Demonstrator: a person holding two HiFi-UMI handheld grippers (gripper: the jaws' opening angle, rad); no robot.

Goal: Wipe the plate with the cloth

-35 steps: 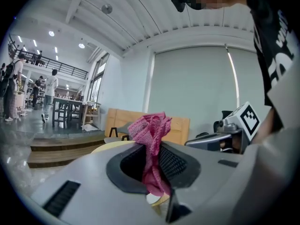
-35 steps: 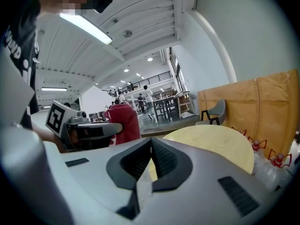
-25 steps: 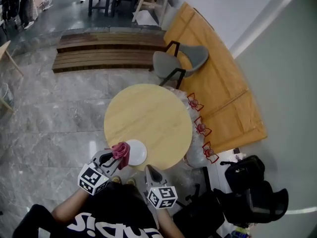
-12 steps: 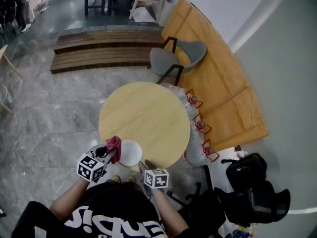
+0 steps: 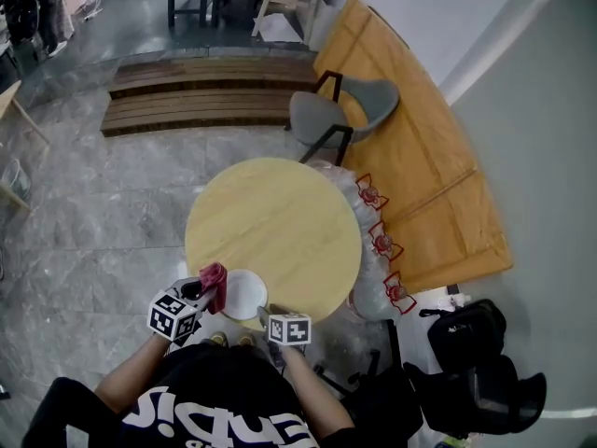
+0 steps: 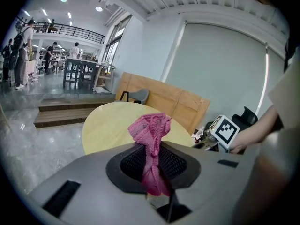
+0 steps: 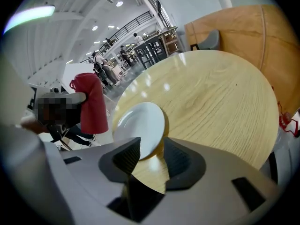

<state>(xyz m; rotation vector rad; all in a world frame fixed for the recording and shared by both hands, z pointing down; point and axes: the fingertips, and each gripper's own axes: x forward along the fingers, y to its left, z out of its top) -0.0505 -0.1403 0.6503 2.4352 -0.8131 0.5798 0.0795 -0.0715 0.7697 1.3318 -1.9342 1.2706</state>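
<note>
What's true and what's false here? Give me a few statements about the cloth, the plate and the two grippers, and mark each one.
1. The left gripper is shut on the pink cloth. True.
2. The right gripper is clamped on the plate. False: its jaws have just been opening and stand apart; the plate's near rim shows in the gap, unpinched.
3. The plate lies at the middle of the table. False: it lies near the edge closest to the person.
4. The table is round with a light wood top. True.
5. A grey chair stands at the table's far side. True.
</note>
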